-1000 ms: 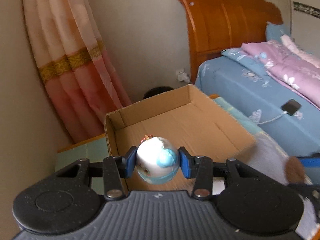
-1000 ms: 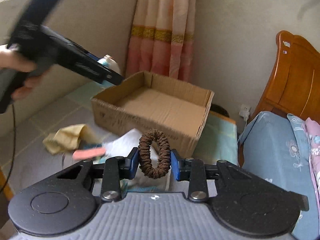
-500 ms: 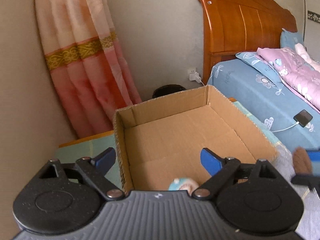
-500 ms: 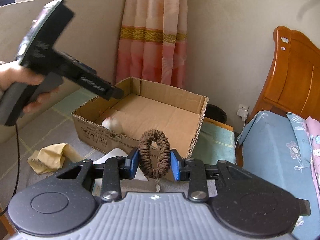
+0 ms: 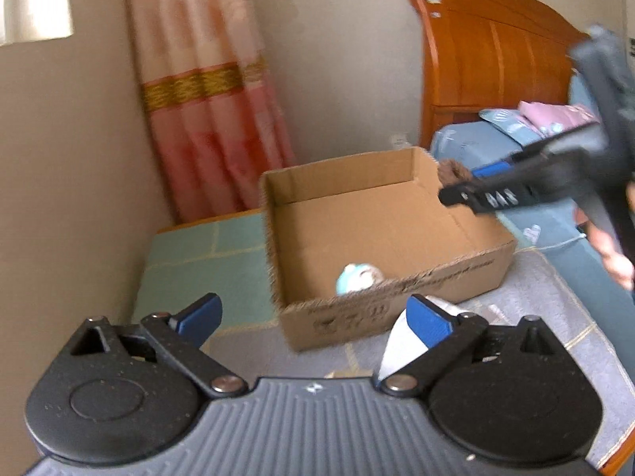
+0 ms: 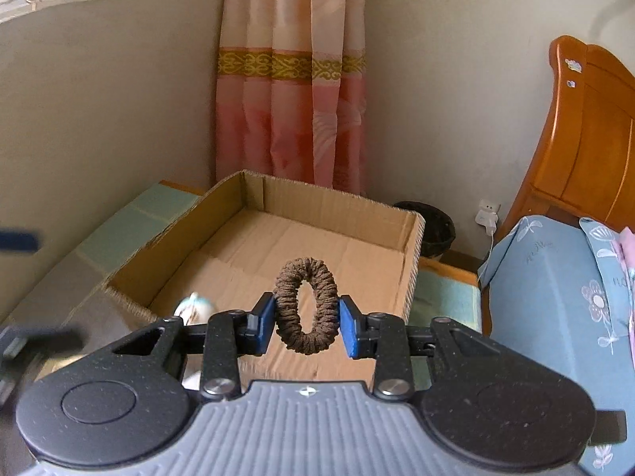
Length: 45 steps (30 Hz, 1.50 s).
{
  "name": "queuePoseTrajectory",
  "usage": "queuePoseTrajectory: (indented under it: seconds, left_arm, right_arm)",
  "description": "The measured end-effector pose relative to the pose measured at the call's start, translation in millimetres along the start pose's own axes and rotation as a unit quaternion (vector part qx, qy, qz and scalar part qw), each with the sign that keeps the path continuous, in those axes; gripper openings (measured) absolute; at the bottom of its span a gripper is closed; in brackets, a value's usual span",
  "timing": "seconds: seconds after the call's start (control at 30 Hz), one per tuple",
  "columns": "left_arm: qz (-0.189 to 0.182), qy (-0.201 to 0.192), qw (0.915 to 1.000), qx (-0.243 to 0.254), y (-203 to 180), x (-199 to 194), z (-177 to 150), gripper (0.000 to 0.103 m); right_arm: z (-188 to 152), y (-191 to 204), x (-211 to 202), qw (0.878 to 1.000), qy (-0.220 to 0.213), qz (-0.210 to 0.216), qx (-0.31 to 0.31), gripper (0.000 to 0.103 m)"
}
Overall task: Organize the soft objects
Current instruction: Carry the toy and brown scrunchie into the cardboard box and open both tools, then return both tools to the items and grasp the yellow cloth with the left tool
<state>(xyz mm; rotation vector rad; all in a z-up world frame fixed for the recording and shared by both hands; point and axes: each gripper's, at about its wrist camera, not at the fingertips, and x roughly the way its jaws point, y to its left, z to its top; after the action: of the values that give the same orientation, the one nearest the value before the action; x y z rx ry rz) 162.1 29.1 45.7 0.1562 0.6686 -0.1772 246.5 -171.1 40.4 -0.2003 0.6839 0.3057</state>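
An open cardboard box (image 5: pixel 397 309) stands on the grey mat; it also shows in the right wrist view (image 6: pixel 254 194). A white and blue round soft toy (image 5: pixel 357 279) lies inside at the box's near left corner, also seen in the right wrist view (image 6: pixel 194 307). My left gripper (image 5: pixel 313 317) is open and empty, held back from the box's front wall. My right gripper (image 6: pixel 305 325) is shut on a brown hair scrunchie (image 6: pixel 305 305), held over the box's near right part. From the left wrist view the right gripper (image 5: pixel 492 194) reaches over the box's right wall.
A white cloth (image 5: pixel 401 341) lies on the mat in front of the box. A bed with blue sheets (image 6: pixel 555 277) and a wooden headboard (image 5: pixel 488 59) stands to the right. A pink curtain (image 6: pixel 289 79) hangs behind. A black bin (image 6: pixel 432 226) sits in the corner.
My left gripper opened and dropped the soft toy into the box, then pulled back. My right gripper carried the scrunchie forward to over the box.
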Motion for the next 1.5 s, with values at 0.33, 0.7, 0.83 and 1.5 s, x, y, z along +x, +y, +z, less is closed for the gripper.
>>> queuePoseTrajectory:
  seconds: [0.33, 0.7, 0.83, 1.5]
  left_arm:
    - [0.010, -0.014, 0.9994, -0.031, 14.3, -20.8, -29.7, 0.100]
    - [-0.022, -0.020, 0.9989, -0.036, -0.9, -27.0, -63.6, 0.102]
    - [-0.020, 0.003, 0.9992, -0.034, -4.2, -22.2, -80.4, 0.103]
    - [0.042, 0.062, 0.9951, -0.065, 25.8, 18.4, -124.5, 0.102]
  right_arm:
    - [11.7, 17.5, 9.6, 1.000, -0.004, -0.018, 0.006, 0.103]
    - [-46.9, 31.3, -36.5, 0.999, 0.010, -0.034, 0.011, 0.103]
    - [-80.7, 32.2, -44.1, 0.998, 0.028, -0.055, 0.032, 0.103]
    - [-180.5, 31.4, -36.5, 0.990, 0.112, -0.059, 0.066, 0.103]
